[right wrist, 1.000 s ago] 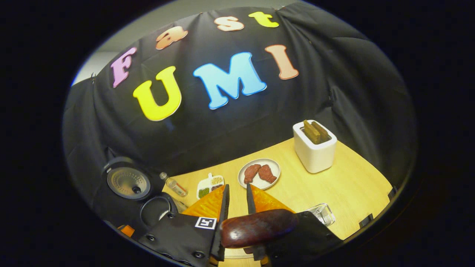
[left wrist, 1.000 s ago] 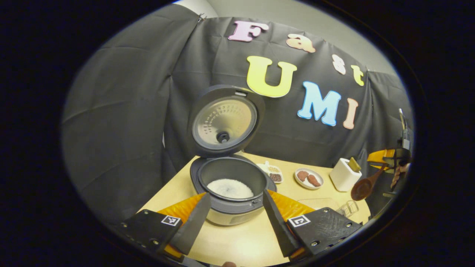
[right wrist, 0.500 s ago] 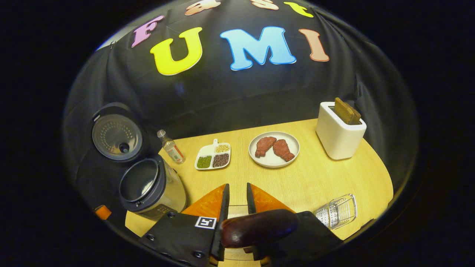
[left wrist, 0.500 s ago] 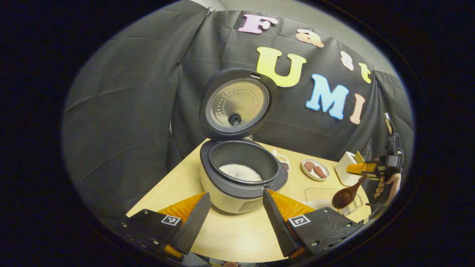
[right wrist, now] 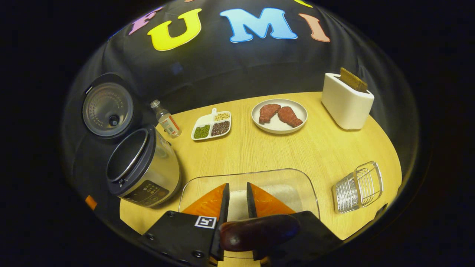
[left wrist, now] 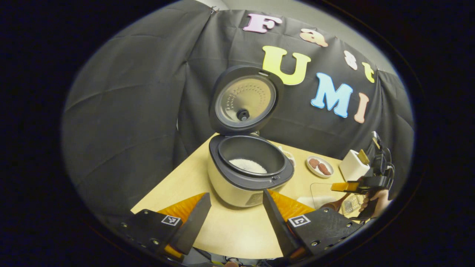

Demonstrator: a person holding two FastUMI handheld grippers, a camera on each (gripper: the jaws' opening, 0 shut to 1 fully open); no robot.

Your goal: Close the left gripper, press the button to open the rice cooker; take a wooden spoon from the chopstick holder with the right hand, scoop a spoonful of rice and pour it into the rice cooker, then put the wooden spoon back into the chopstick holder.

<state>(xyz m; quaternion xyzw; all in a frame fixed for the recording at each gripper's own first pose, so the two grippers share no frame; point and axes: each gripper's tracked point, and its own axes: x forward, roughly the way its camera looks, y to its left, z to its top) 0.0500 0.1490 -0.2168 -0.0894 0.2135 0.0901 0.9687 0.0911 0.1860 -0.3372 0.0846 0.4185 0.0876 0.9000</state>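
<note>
- Your right tool (right wrist: pixel 236 196) is clenched on the wooden spoon (right wrist: pixel 258 233), its handle pinched between the two fingers and its dark end showing at 6 o'clock in the right gripper view.
- In the left gripper view that same spoon (left wrist: pixel 331 205) has its bowl down at the clear rice tray (left wrist: pixel 319 190), at 4 o'clock from the rice cooker (left wrist: pixel 248 174).
- The rice cooker's lid (left wrist: pixel 245 99) stands open; white rice already lies in the pot. Judged stage: scooping.
- Your left tool (left wrist: pixel 235 211) is released, jaws wide apart, hovering in front of the cooker and touching nothing.
- To scoop well, run the bowl low through the rice heap (right wrist: pixel 276 193) in the tray and level it before you lift.
- Carry the load toward 10 o'clock in the right gripper view, to the open pot (right wrist: pixel 128 155); tip only once you are over the pot.
- The chopstick holder (right wrist: pixel 357 187) lies on its side at 3 o'clock on the table (right wrist: pixel 289 150); the return will need care.
</note>
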